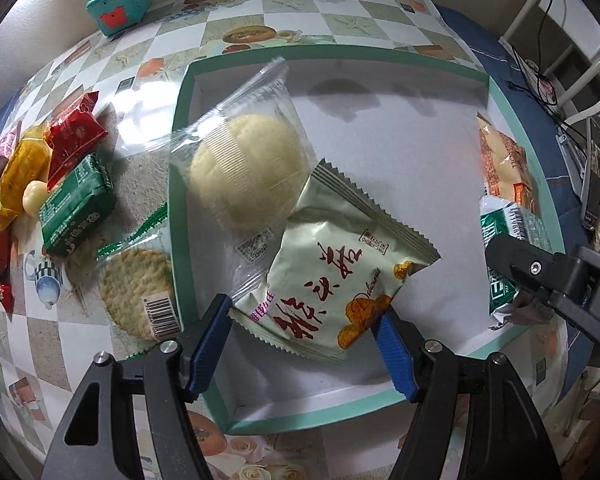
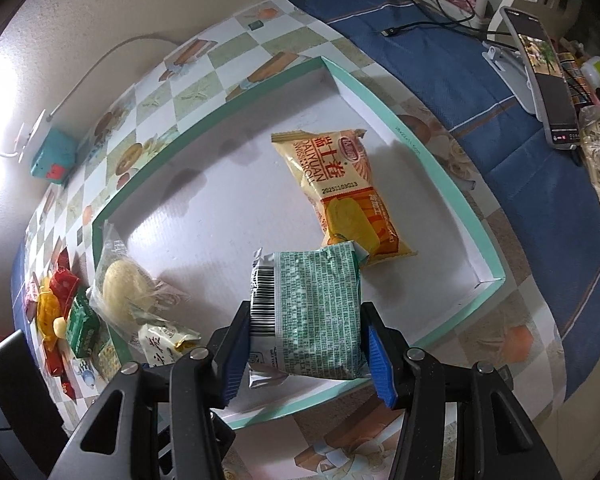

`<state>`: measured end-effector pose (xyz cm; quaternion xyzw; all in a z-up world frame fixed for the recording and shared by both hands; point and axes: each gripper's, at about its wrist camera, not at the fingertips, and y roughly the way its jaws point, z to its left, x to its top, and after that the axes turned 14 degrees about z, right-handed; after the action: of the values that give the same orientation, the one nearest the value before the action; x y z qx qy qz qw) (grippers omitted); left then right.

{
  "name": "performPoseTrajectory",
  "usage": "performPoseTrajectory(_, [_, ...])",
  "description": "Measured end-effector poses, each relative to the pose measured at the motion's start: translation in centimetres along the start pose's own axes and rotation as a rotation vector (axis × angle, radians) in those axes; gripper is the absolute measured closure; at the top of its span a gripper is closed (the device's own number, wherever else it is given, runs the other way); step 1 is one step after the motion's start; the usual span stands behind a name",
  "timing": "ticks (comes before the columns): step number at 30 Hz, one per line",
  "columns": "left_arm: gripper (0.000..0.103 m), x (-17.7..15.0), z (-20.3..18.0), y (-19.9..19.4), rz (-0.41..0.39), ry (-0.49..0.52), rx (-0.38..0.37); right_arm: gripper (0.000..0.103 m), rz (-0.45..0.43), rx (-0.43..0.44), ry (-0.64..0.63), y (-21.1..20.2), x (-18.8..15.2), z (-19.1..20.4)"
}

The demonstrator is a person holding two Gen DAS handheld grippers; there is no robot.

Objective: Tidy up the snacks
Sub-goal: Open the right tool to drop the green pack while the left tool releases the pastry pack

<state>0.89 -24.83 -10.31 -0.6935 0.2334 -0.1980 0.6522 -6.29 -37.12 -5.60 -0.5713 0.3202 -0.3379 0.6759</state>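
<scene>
The right gripper point(image 2: 306, 346) points down into the mint-rimmed tray point(image 2: 440, 168), its blue pads either side of a green-printed snack packet point(image 2: 316, 312) whose top corner overlaps a yellow Swiss roll packet point(image 2: 340, 188) lying on the tray's white floor

A glossy, crinkled pale green foil packet with red characters point(image 1: 332, 280) is catching the light on the matt white corrugated-board floor of the shallow teal-rimmed tray point(image 1: 380, 136). Beside it a clear, shiny plastic wrapper around a pale round bun point(image 1: 240, 160) is glinting. The smooth, shiny checked plastic tablecloth point(image 1: 148, 52) is reflecting glare, while the blue cloth underneath point(image 2: 540, 184) is looking matt and woven.
</scene>
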Motion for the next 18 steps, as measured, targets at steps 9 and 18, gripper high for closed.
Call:
performPoseTrajectory(9, [0.020,-1.2,-0.3,-3.1,-0.007,0.022,-0.015,0.032,-0.069,-0.009,0.016,-2.3,-0.1,-0.1])
performPoseTrajectory(18, [0.014,-2.0,2.1,-6.9,-0.077,-0.043,-0.079,0.022,-0.128,-0.004,0.040,-4.6,-0.7,-0.8])
